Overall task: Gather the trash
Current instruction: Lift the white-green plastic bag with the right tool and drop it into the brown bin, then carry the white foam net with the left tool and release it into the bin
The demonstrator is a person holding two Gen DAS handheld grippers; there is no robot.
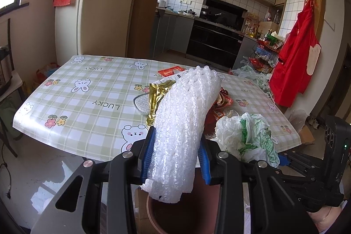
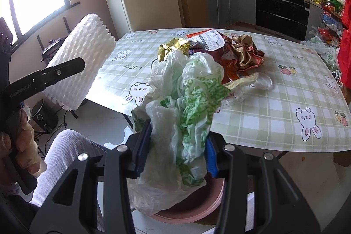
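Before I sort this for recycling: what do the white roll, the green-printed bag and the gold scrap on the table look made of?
White roll: soft foam netting, matte white, shown by its bumpy mesh ridges.
Green-printed bag: thin plastic film, translucent and crinkled, slightly glossy.
Gold scrap: probably metallised foil or foil-look plastic; it creases sharply and shines like metal.

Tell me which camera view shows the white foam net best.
The right wrist view: the white foam net appears whole from the side. The left wrist view shows white foam net end-on between the left gripper jaws, hiding trash behind it.
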